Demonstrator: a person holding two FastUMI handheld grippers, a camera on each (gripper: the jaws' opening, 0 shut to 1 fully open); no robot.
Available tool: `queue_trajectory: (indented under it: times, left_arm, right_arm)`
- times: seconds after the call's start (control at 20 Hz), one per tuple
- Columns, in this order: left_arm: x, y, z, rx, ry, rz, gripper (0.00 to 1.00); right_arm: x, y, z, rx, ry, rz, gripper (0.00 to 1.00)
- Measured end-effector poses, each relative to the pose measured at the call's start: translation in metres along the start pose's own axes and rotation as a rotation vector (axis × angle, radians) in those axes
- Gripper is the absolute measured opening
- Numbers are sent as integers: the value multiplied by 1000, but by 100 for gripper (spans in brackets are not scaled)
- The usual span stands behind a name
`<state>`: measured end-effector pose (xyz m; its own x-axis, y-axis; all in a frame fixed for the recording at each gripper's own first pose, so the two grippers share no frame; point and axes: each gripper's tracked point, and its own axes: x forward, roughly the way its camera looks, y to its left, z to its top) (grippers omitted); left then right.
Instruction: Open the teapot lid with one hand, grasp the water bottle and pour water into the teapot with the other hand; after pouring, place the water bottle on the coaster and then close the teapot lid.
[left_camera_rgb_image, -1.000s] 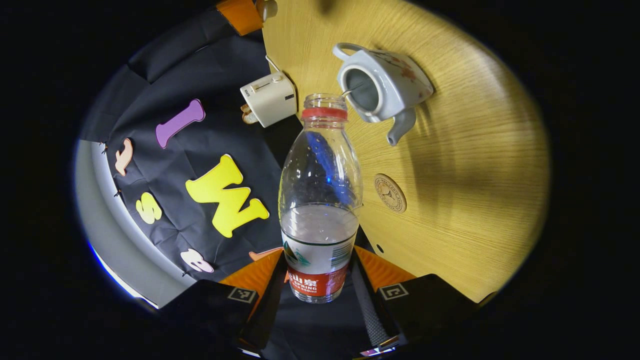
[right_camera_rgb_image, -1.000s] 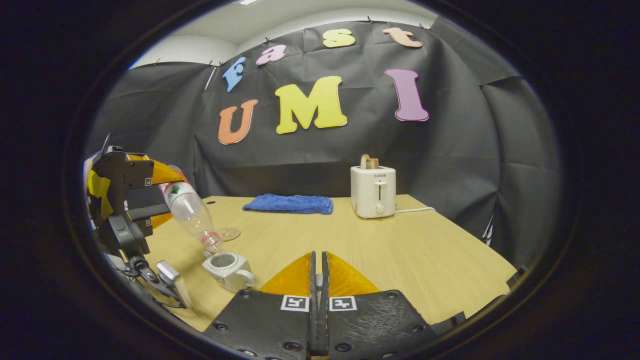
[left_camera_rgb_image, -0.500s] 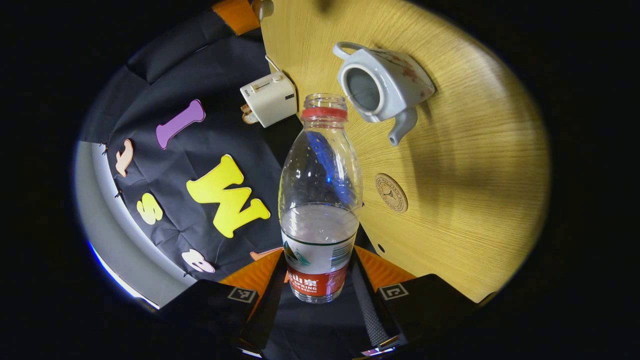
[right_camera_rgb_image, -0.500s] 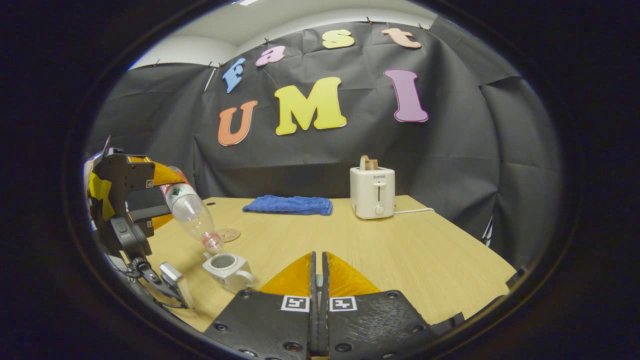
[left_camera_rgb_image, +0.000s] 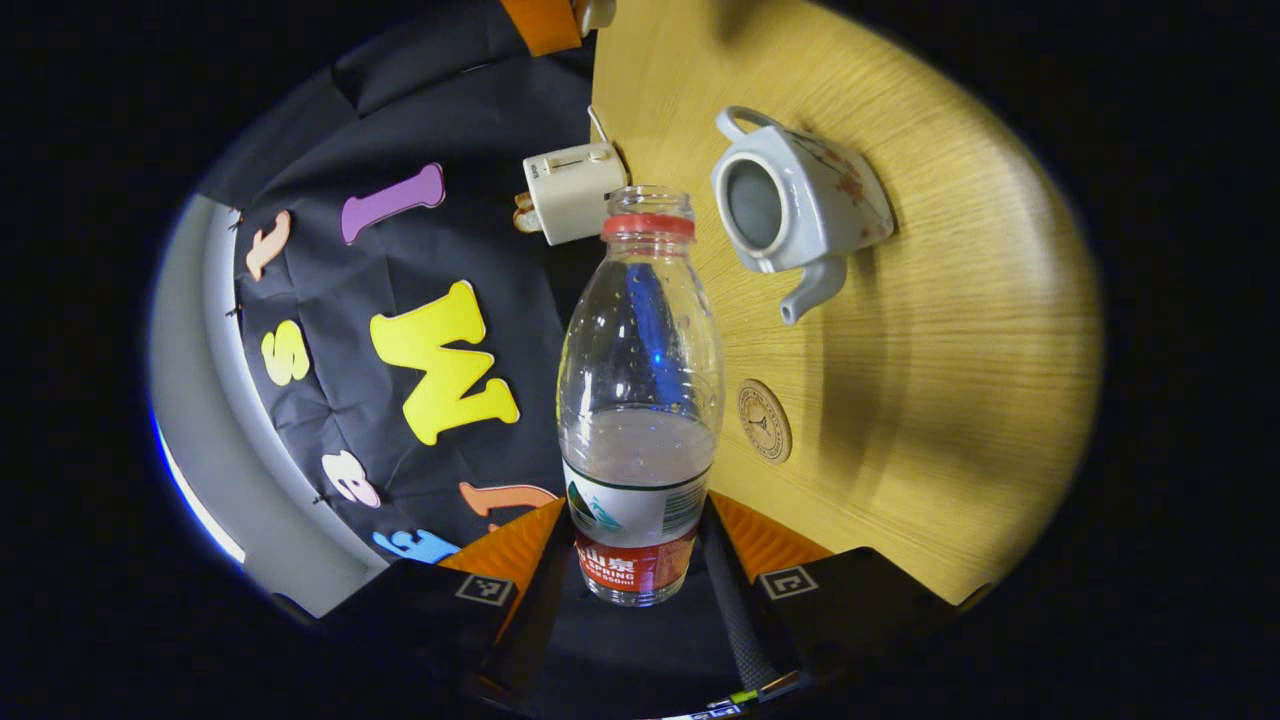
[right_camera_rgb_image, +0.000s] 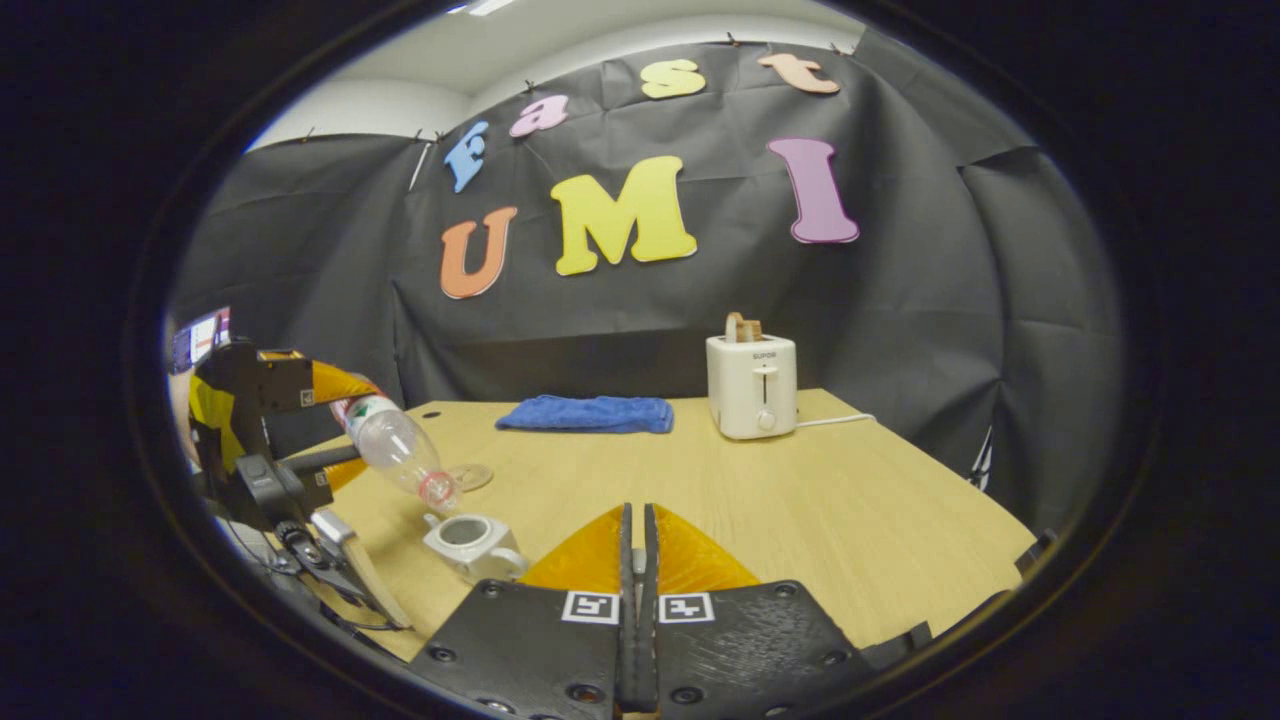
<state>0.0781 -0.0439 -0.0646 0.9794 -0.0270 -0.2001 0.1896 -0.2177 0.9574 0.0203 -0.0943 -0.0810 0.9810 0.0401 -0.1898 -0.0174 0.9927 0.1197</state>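
One water bottle, one teapot, one coaster, one toaster, one towel, two tools.

Left gripper view: the left tool (left_camera_rgb_image: 640, 560) grips the one water bottle (left_camera_rgb_image: 640, 400) near its base, a finger on either side. The bottle is clear plastic, uncapped, with a red neck ring and a label at its lower end, and holds some water. At 1 o'clock of its mouth stands the one teapot (left_camera_rgb_image: 800, 205), pale, lidless, on the table (left_camera_rgb_image: 950, 330); the one round coaster (left_camera_rgb_image: 765, 420) lies at 3 o'clock of the bottle, and the one toaster (left_camera_rgb_image: 575, 190) at 11 o'clock of its mouth.

Right gripper view: the right tool (right_camera_rgb_image: 637, 560) is closed, its fingers nearly touching; whether it holds anything I cannot tell. At 9 o'clock the left tool (right_camera_rgb_image: 265, 430) tilts the bottle (right_camera_rgb_image: 400, 452) mouth-down just above the teapot (right_camera_rgb_image: 472, 545). The coaster (right_camera_rgb_image: 470, 476) lies just behind, and the one blue towel (right_camera_rgb_image: 590, 413) and the toaster (right_camera_rgb_image: 752, 386) sit at 12 o'clock.
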Motion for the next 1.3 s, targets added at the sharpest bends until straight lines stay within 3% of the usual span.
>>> queue_trajectory:
  times: [0.15,0.55,0.8,1.05,1.3]
  left_arm:
    - [3,-19,-2,-190,-18,-66,74]
    - [-2,-44,-36,-967,23,-161,74]
    - [10,-5,-40,-1427,-75,-133,75]
    - [55,32,-37,-1729,-173,-122,75]
    - [110,36,-40,-1830,-180,-120,75]
  right_arm:
    - [-3,5,5,-16,-4,2,0]
    - [-3,27,16,-37,-10,25,0]
    - [-1,40,19,-52,-8,38,0]
    - [0,45,14,-65,3,38,0]
    - [5,39,11,-68,10,20,0]
